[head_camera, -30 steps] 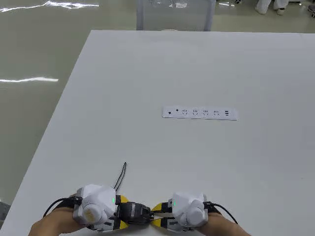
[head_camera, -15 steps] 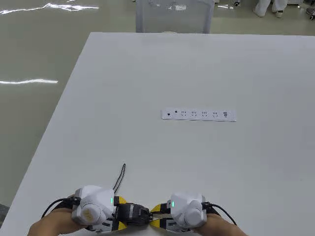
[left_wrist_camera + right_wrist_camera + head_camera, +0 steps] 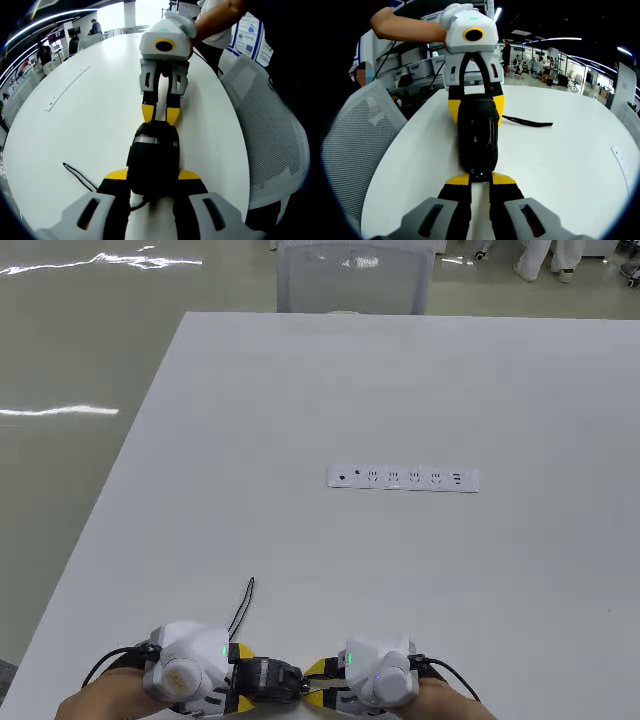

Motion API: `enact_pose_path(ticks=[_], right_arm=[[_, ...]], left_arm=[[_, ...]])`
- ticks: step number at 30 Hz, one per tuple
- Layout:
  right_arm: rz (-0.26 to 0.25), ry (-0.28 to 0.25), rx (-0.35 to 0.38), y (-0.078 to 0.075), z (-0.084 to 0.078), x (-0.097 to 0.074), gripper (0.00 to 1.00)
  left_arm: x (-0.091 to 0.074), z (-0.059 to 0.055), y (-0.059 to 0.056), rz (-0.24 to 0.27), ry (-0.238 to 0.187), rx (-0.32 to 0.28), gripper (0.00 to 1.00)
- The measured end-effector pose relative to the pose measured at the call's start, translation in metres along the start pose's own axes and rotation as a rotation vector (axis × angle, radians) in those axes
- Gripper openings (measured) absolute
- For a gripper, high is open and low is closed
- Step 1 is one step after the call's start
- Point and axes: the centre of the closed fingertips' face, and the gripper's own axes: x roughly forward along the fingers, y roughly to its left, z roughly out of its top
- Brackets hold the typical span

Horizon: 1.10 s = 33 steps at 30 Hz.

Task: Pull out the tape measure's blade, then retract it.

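Tape measure (image 3: 270,677), a black case, sits low at the near edge of the white table (image 3: 400,380). My left gripper (image 3: 153,175) clamps it across the body, yellow pads pressed to both sides. My right gripper (image 3: 480,180) faces it nose to nose, jaws drawn almost together on what I take to be the blade hook (image 3: 480,174) at the case mouth; no blade is out yet. That hook is my worry: the bite looks thin, so a pull off the blade's line could let it slip free and snap back. The case could also twist in the left's hold if I pull at an angle, and the black strap (image 3: 243,605) trailing beside it might snag. The tabletop is smooth, with a white power strip (image 3: 403,478) lying well apart. A mesh chair (image 3: 355,275) stands at the far edge on a glossy greenish floor (image 3: 70,340), and people (image 3: 506,50) are at distant benches.
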Motion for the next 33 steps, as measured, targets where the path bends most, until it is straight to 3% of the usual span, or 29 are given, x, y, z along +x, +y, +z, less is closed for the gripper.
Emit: enact_pose_path(ticks=[33], right_arm=[[0.001, 0.021, -0.008, 0.0, -0.012, -0.018, 0.1]], left_arm=[[0.0, 0.001, 0.0, -0.007, -0.003, -0.015, 0.29]])
